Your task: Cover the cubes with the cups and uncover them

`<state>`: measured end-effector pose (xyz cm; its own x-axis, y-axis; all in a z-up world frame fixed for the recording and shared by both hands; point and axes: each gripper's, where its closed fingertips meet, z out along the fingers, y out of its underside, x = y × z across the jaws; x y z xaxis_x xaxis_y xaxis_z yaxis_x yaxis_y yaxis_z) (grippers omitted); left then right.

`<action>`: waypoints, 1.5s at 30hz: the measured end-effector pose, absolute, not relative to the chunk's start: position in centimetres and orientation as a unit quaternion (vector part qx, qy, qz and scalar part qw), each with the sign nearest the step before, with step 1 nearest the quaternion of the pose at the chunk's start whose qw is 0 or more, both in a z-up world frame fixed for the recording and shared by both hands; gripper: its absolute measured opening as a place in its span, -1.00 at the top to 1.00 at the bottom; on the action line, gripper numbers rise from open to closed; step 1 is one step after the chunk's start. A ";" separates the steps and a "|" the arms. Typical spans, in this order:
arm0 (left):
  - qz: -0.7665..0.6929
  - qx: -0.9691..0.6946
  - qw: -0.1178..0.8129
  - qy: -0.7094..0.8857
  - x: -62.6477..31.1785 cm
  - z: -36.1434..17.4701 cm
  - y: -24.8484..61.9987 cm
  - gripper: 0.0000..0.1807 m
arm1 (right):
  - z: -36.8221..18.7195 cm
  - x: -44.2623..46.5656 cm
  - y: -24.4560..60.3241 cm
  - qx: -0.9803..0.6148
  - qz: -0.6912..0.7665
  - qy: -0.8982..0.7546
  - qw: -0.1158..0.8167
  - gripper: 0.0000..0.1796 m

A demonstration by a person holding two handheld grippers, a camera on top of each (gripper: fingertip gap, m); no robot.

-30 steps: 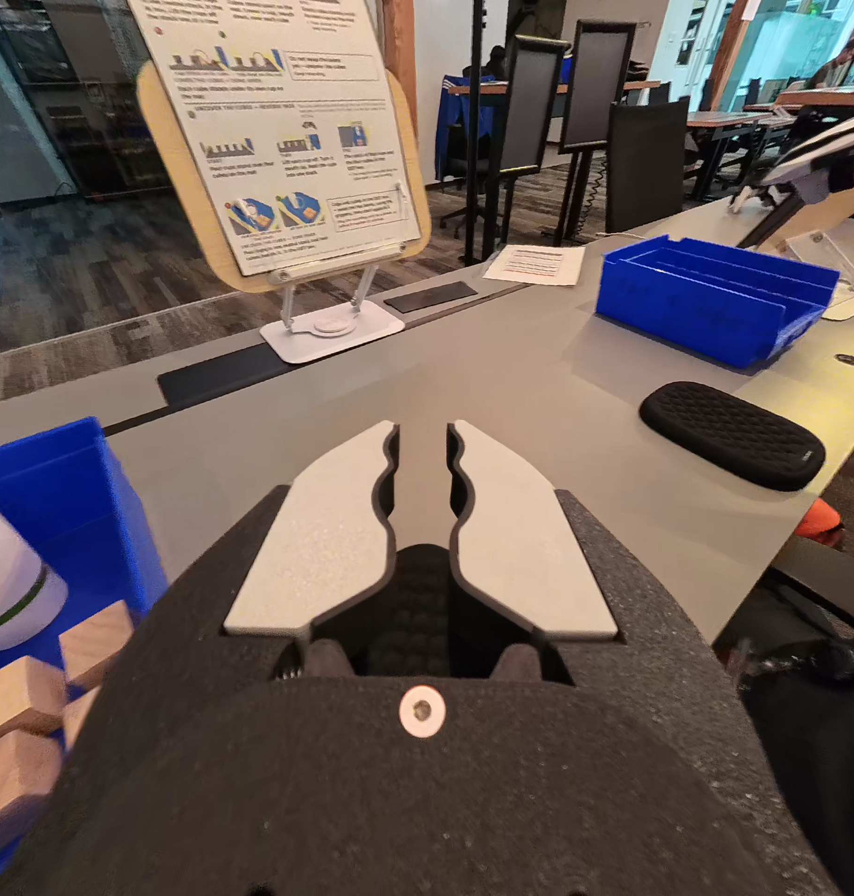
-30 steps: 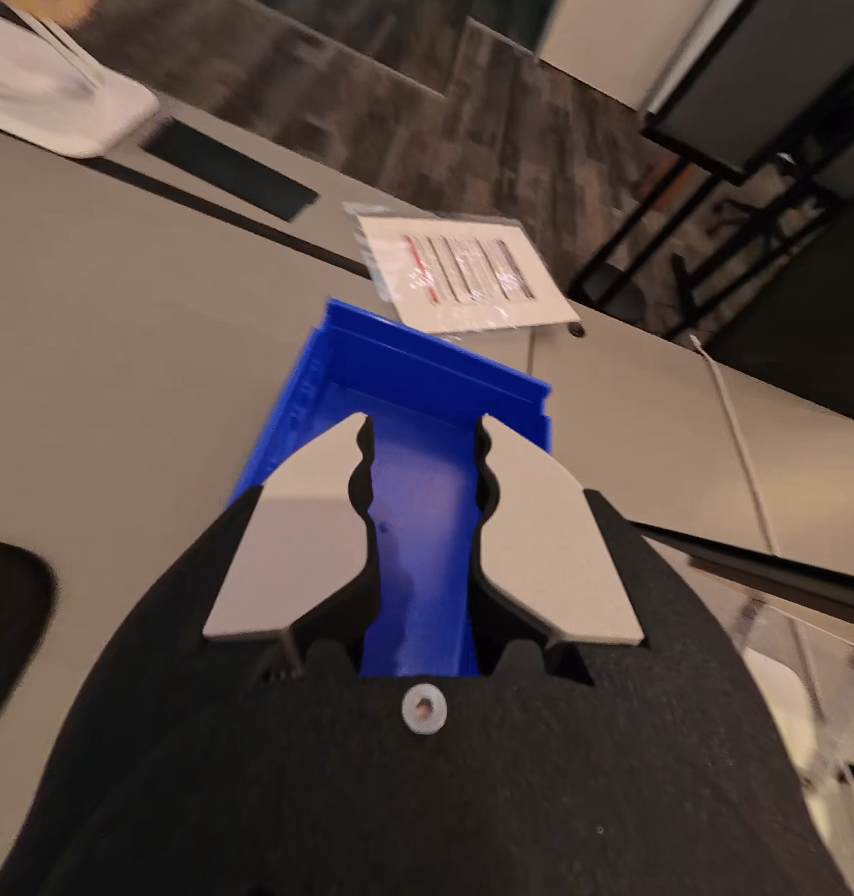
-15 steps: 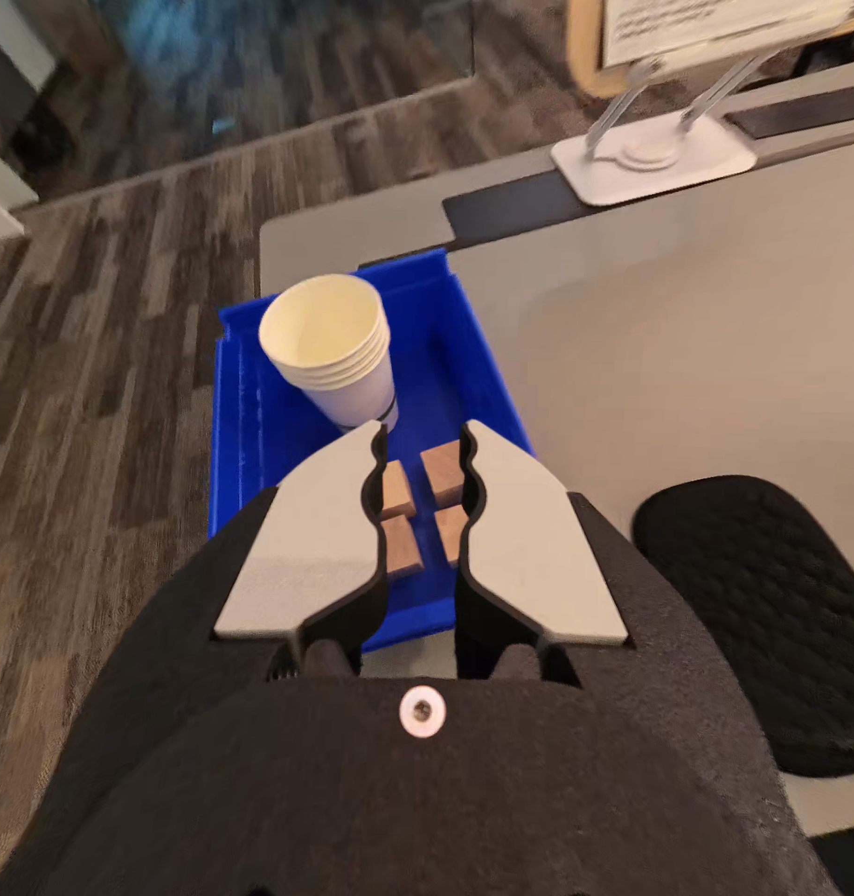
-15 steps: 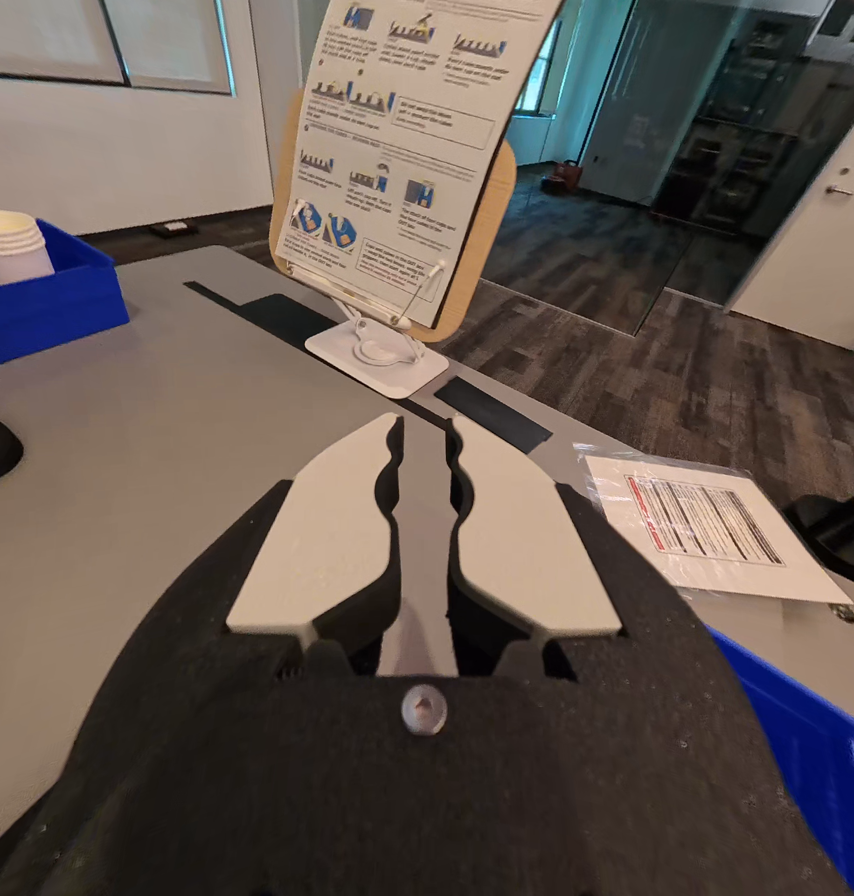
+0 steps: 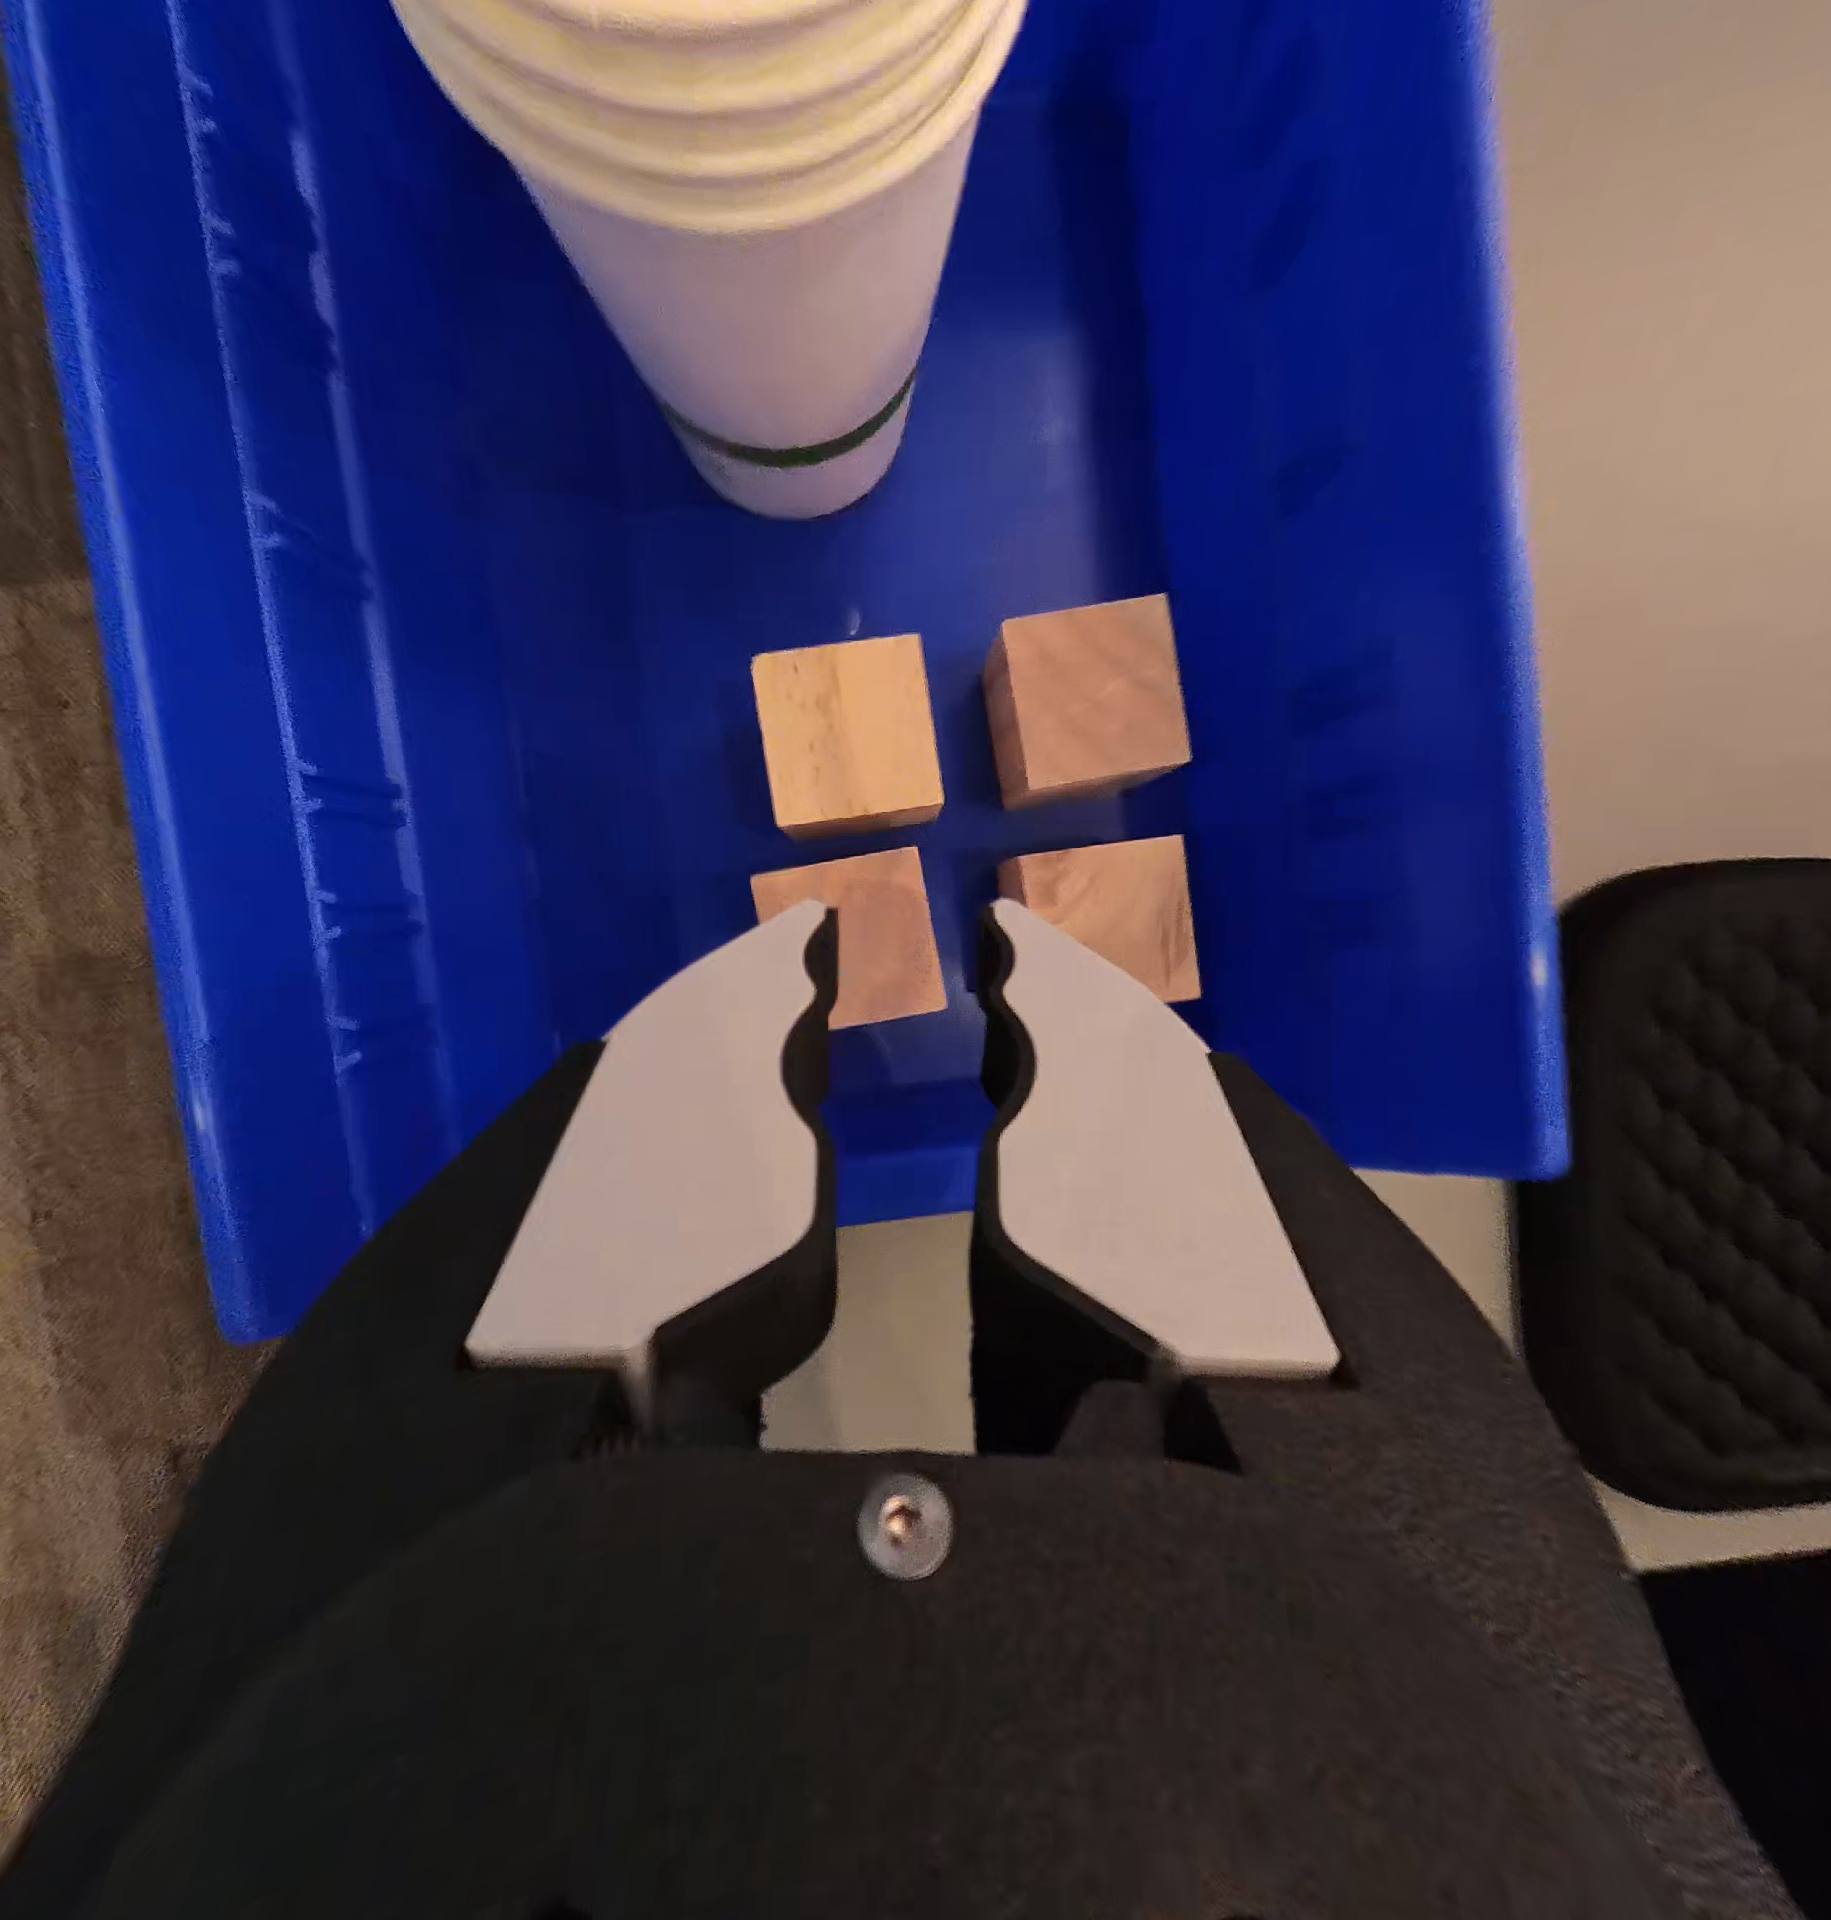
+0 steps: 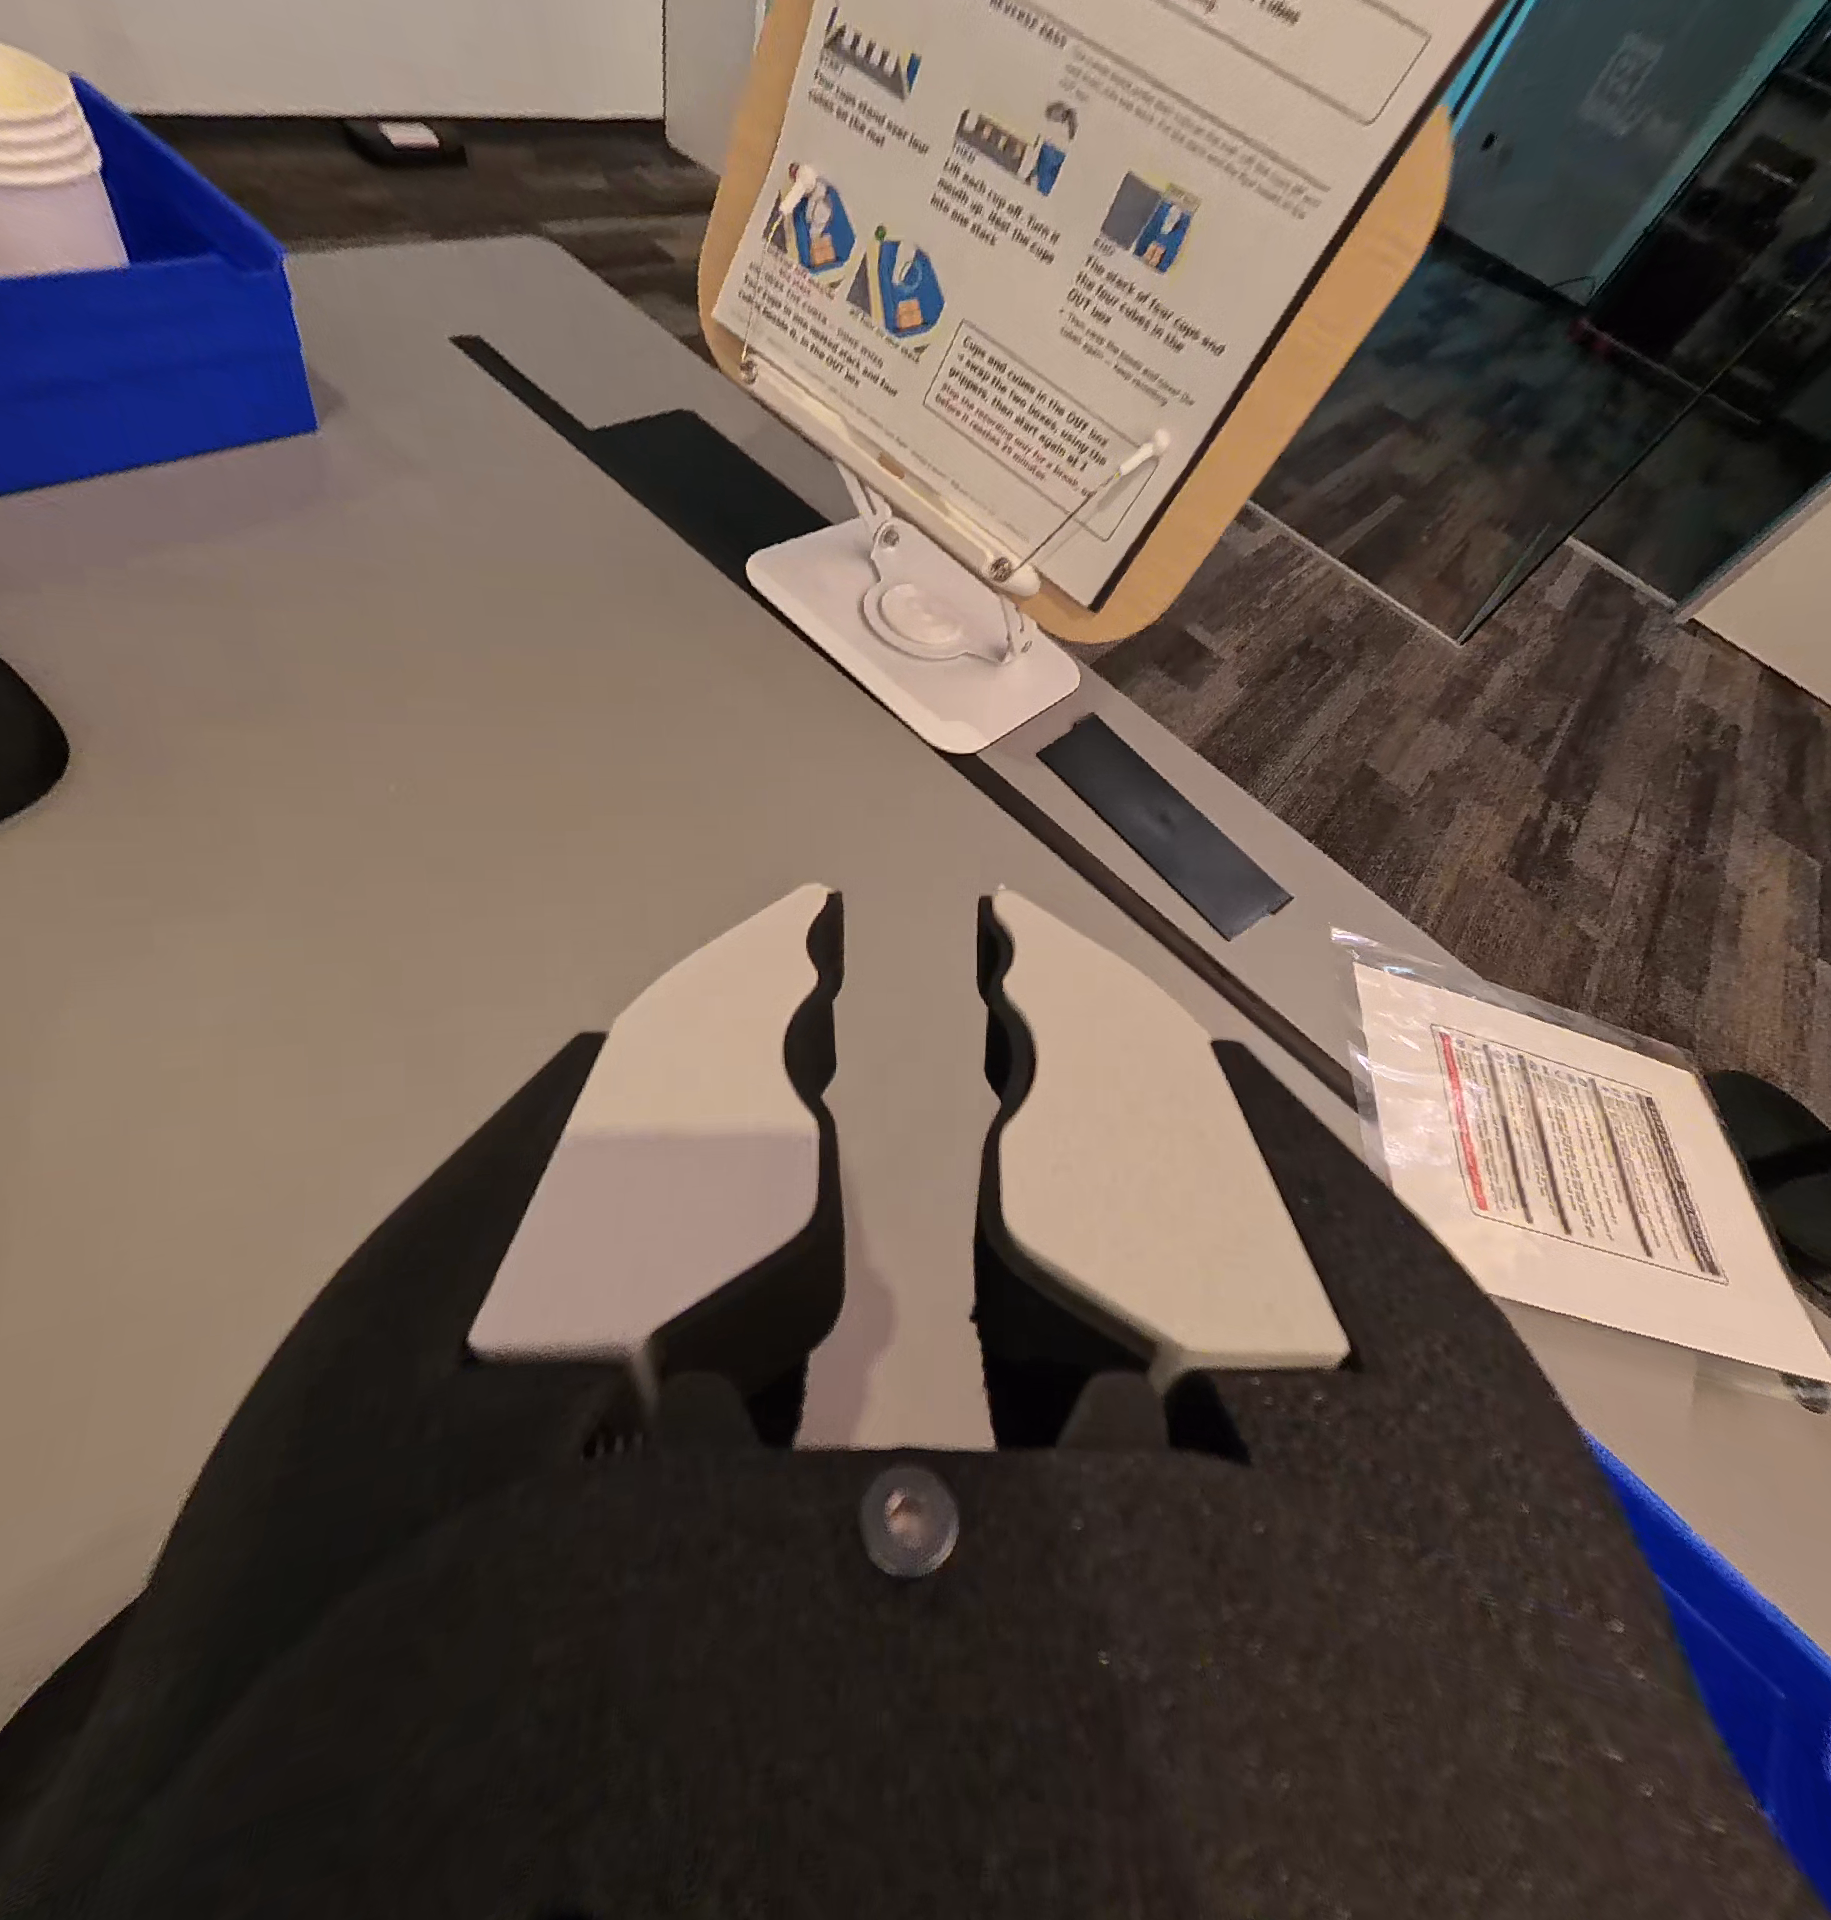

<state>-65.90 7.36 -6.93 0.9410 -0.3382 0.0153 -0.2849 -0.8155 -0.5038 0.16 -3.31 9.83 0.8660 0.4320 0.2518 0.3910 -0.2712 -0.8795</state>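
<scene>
In the left wrist view, a stack of white paper cups (image 5: 776, 260) stands mouth up in a blue bin (image 5: 298, 623), with several wooden cubes (image 5: 849, 732) in a square block in front of it. My left gripper (image 5: 906, 914) is open and empty, hovering over the near cubes with its tips above the near left cube (image 5: 885, 940). In the right wrist view, my right gripper (image 6: 906, 899) is open and empty above the bare grey table (image 6: 371, 810). The cup stack (image 6: 28, 177) and its bin (image 6: 132, 353) show at far left.
A black padded rest (image 5: 1721, 1174) lies right of the bin. An instruction sheet on a stand (image 6: 1036, 312) sits at the table's far edge. A sheet in a plastic sleeve (image 6: 1555, 1164) lies at right. A second blue bin's corner (image 6: 1763, 1683) is at lower right.
My left gripper swung left from facing the stand, then moved down close over the bin and cubes. My right gripper turned away from the second blue bin toward the stand.
</scene>
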 end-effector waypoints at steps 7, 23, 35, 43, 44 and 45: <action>0.016 -0.974 0.162 0.158 -67.1 -10.6 6.8 0.43 | 8.7 -0.8 -2.8 -0.795 -0.006 -0.275 0.541 0.74; 0.002 -0.981 0.136 0.139 -67.6 -11.8 7.5 0.51 | 6.4 1.4 -4.9 -0.813 0.009 -0.260 0.521 0.73; -0.059 -0.870 0.296 0.389 -49.0 4.2 7.0 0.51 | 5.2 7.4 -7.6 -0.823 0.012 -0.195 0.533 0.73; -0.168 -0.663 0.285 0.672 -17.6 2.7 2.6 0.51 | 4.5 10.3 -11.8 -0.836 0.006 -0.164 0.523 0.72; -0.181 -0.644 0.276 0.690 -14.5 1.8 2.0 0.51 | 4.5 10.5 -12.3 -0.838 0.005 -0.162 0.521 0.72; -0.191 -0.631 0.267 0.703 -11.6 0.8 1.6 0.51 | 4.5 10.8 -12.9 -0.840 0.004 -0.159 0.519 0.72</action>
<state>-11.63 1.62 0.80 -0.0615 -0.9890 -0.1347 -0.7854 0.1312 -0.6049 10.78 -12.85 4.50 0.9494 0.2708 0.1591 0.2633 -0.4103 -0.8731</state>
